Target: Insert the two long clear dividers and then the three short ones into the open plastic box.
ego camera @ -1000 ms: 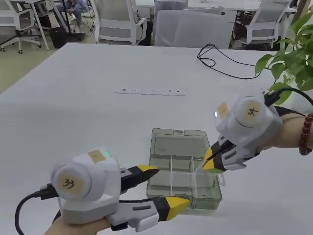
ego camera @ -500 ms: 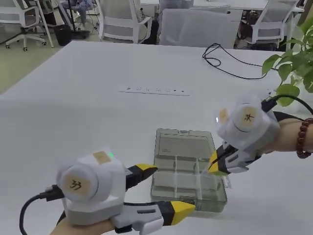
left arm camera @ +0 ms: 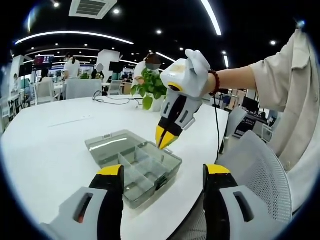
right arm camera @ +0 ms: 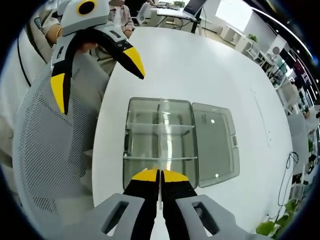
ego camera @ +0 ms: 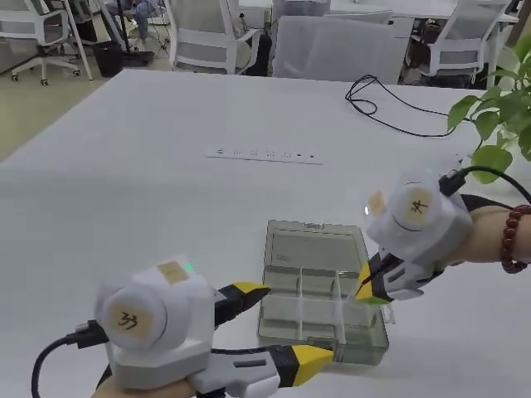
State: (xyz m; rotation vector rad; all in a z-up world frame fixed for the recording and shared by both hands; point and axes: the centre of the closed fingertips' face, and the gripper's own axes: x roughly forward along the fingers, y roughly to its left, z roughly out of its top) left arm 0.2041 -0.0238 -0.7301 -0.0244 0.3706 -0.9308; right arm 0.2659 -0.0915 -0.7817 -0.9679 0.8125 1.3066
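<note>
Clenched on a thin clear plastic divider (right arm camera: pixel 159 202) at right gripper (right arm camera: pixel 160 172), above the right side of the open grey-clear plastic box (ego camera: pixel 315 342); spread empty at left gripper (left arm camera: pixel 164 171), nearby. Probably short-divider stage; next, lower squarely into place.

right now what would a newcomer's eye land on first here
The clear plastic box lies open near the front of the white table, with fitted dividers forming a grid inside it. The yellow-tipped right gripper is pinched shut on what looks like a thin clear divider at the box's right end. The left gripper hovers open at its near-left corner.
</note>
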